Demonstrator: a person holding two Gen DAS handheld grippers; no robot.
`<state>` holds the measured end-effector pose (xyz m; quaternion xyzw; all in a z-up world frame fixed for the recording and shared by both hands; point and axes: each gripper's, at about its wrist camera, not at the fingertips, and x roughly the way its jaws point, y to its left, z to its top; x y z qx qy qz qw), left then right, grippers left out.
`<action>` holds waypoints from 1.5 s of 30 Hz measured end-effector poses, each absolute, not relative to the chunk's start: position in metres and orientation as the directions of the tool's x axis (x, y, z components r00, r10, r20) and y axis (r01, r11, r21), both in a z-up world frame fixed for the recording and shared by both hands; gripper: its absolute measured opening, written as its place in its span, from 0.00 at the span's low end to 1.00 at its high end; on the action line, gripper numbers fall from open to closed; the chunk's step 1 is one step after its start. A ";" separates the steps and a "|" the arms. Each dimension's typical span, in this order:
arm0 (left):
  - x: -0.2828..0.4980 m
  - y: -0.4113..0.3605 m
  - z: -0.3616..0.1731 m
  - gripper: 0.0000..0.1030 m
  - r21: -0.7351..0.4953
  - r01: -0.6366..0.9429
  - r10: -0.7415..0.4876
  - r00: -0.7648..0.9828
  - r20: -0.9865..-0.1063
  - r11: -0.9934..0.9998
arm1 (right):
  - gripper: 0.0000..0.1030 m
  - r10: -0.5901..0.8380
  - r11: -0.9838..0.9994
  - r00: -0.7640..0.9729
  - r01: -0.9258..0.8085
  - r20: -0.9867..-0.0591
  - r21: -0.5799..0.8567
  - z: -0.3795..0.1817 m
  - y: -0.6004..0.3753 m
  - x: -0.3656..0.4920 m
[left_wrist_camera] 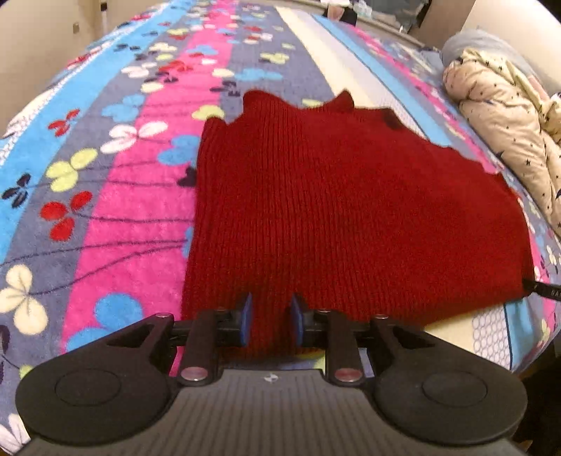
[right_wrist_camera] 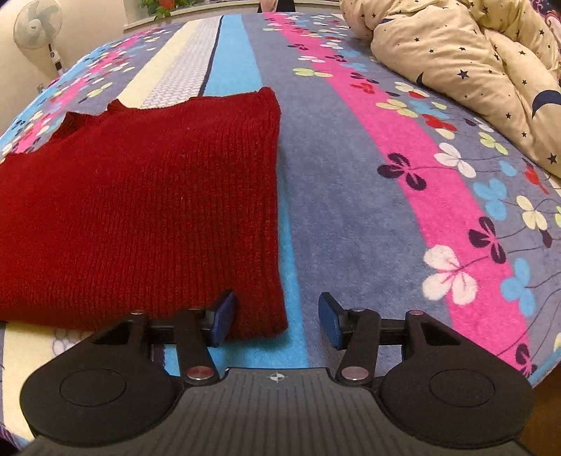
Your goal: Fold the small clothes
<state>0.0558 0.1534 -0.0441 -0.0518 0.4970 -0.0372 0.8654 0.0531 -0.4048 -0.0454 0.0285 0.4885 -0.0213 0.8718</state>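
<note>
A dark red knitted garment (left_wrist_camera: 333, 210) lies flat on the bed, its sides folded in; it also shows in the right wrist view (right_wrist_camera: 140, 210). My left gripper (left_wrist_camera: 271, 321) is at the garment's near hem, towards its left corner, its blue pads partly open with the red knit between them; no pinch is seen. My right gripper (right_wrist_camera: 277, 319) is wide open at the near right corner, with its left pad (right_wrist_camera: 224, 315) resting on the knit and its right pad (right_wrist_camera: 329, 319) over the blanket. The tip of the right gripper (left_wrist_camera: 541, 289) shows at the right edge of the left wrist view.
A striped floral blanket (right_wrist_camera: 385, 175) covers the bed. A bunched beige quilt with stars (right_wrist_camera: 473, 70) lies at the far right, also in the left wrist view (left_wrist_camera: 508, 115). A standing fan (right_wrist_camera: 38, 31) is beyond the bed's far left. The bed's near edge runs just below the hem.
</note>
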 end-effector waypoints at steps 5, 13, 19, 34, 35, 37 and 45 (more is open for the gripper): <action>0.043 0.156 -0.031 0.40 -0.181 -0.054 -0.121 0.559 -0.820 0.982 | 0.52 -0.009 0.998 0.523 0.058 -0.853 0.025 -0.046 -0.407 0.062; 0.017 0.158 -0.030 0.64 -0.372 -0.169 -0.220 0.564 -0.796 0.913 | 0.52 -0.014 0.999 0.519 0.051 -0.855 0.014 -0.046 -0.405 0.063; 0.009 0.161 -0.051 0.77 -0.456 -0.276 -0.280 0.498 -0.821 0.846 | 0.52 -0.047 0.995 0.563 0.099 -0.825 0.011 -0.035 -0.408 0.060; 0.030 0.164 -0.076 0.78 -0.419 -0.400 -0.196 0.490 -0.849 0.815 | 0.54 -0.009 0.987 0.566 0.135 -0.824 0.082 -0.031 -0.420 0.066; 0.031 0.163 -0.077 0.78 -0.416 -0.404 -0.191 0.490 -0.851 0.815 | 0.54 -0.006 0.988 0.565 0.132 -0.825 0.083 -0.031 -0.420 0.066; 0.032 0.161 -0.078 0.79 -0.411 -0.411 -0.184 0.490 -0.852 0.814 | 0.54 -0.002 0.988 0.564 0.127 -0.826 0.084 -0.031 -0.420 0.067; 0.038 0.154 -0.080 0.83 -0.386 -0.411 -0.160 0.485 -0.860 0.826 | 0.55 0.010 0.987 0.568 0.126 -0.823 0.099 -0.029 -0.423 0.068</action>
